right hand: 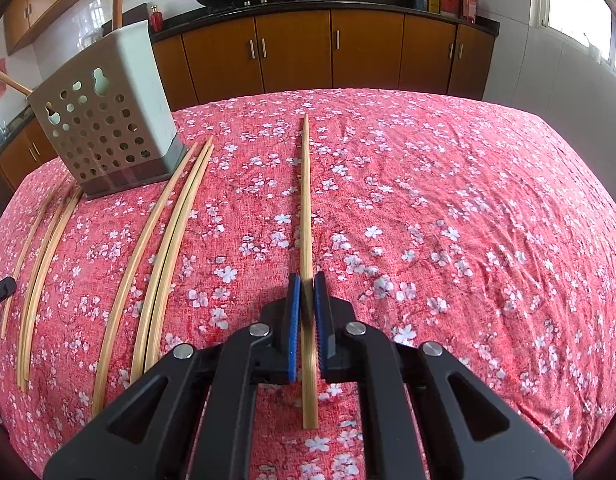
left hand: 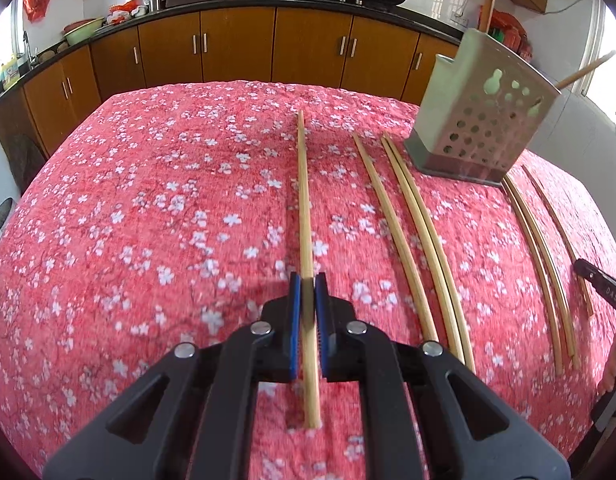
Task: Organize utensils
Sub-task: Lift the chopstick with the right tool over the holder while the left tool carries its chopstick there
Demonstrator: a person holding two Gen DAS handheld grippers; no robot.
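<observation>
Left tool (left hand: 306,280) is pinching a long pale bamboo chopstick (left hand: 303,184), blue pads pressed onto its sides near the thick end, the shaft running away toward twelve o'clock over the red blossom-print cloth on the surface (left hand: 147,220). Right tool (right hand: 306,280), same story: clamped on its own bamboo chopstick (right hand: 305,200), tip pointing to twelve.

From the left view I've got the perforated grey plastic utensil holder (left hand: 480,128) at about two o'clock, with a wooden handle already standing in it. Between me and it lie three loose chopsticks (left hand: 412,220), and more of them (left hand: 544,248) beyond the holder's base at three o'clock. From the right view the holder (right hand: 103,120) sits at ten o'clock, with three spare sticks (right hand: 167,240) just beside it.

These sticks look light and stiff, so no sag to worry about, but I'd guess the smooth, narrow shaft wants to pivot between the pads. I'm gripping near the butt, which leaves a long lever out front; a grip nearer the middle would swing less. Next, I reckon, tip each one upright and drop it thin end first into the holder's open top, without knocking the holder, which looks light enough to tip.
</observation>
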